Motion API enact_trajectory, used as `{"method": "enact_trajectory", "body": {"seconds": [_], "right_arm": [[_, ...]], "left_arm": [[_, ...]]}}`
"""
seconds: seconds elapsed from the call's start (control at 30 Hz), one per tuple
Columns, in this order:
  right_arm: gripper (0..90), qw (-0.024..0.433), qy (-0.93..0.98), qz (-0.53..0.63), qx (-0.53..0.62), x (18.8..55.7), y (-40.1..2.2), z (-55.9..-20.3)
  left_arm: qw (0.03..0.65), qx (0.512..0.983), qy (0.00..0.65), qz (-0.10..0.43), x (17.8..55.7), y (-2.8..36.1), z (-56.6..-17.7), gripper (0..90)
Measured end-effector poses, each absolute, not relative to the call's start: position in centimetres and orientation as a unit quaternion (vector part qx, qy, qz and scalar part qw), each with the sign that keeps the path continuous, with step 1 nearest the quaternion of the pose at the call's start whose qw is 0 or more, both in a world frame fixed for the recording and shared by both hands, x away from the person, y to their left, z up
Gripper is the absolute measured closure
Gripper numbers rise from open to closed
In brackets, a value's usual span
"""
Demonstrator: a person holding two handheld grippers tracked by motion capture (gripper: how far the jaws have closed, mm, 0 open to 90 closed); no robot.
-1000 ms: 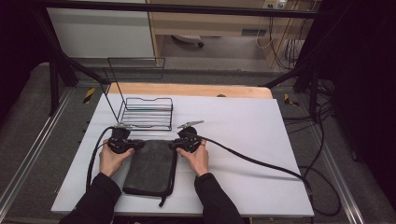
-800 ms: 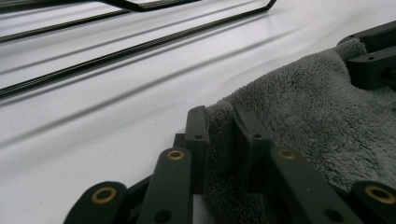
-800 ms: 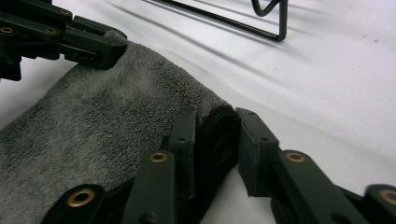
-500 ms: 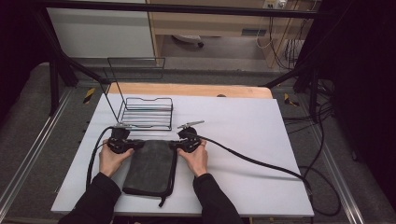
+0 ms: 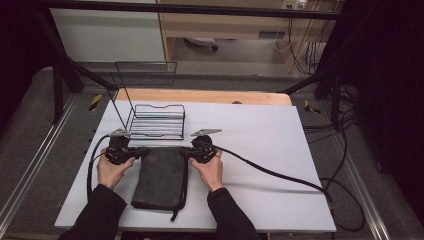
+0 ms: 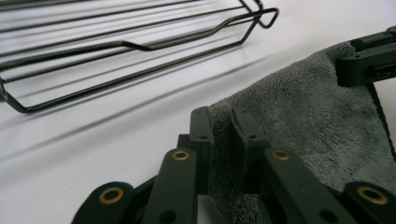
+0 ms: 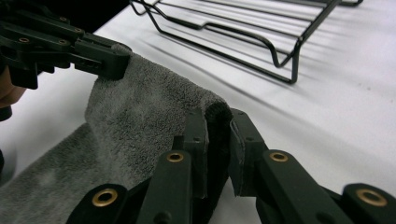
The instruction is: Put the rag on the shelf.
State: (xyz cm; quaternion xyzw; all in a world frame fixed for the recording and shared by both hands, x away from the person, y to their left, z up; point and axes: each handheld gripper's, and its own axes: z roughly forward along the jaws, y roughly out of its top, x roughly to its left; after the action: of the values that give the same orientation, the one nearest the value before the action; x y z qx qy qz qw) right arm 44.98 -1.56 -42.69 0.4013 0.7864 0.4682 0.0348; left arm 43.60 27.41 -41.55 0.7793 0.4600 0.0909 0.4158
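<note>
Towel (image 5: 161,176) lies near the table's (image 5: 260,135) front edge; we have the left gripper (image 5: 134,153) and right gripper (image 5: 188,153) clamped on its far corners (wire rack (image 5: 156,121) beyond); lifting remains.

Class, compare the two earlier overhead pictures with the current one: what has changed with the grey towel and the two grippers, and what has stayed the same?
The right gripper has just closed its jaws on the far right corner of the grey towel; the left gripper, already nearly closed, pinches the far left corner. The left hand has begun to lift slightly. The wire rack and white table are unchanged.
</note>
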Motion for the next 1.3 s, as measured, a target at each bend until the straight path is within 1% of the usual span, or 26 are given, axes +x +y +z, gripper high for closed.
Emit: {"method": "enact_trajectory", "body": {"seconds": [0.33, 0.8, 1.3], "right_arm": [[79.8, 0.048, 0.772, 0.503, 0.385, 43.9, -2.0, -40.7], [79.7, 0.087, 0.763, 0.533, 0.355, 42.7, -2.6, -37.8], [79.9, 0.121, 0.744, 0.573, 0.321, 41.3, -2.8, -33.6]], "left_arm": [[0.442, 0.772, 0.443, 0.111, 42.2, 27.6, -39.5, 80.0], [0.477, 0.759, 0.422, 0.139, 40.5, 27.6, -36.7, 80.0], [0.527, 0.727, 0.403, 0.180, 38.2, 27.9, -33.0, 80.2]]}}
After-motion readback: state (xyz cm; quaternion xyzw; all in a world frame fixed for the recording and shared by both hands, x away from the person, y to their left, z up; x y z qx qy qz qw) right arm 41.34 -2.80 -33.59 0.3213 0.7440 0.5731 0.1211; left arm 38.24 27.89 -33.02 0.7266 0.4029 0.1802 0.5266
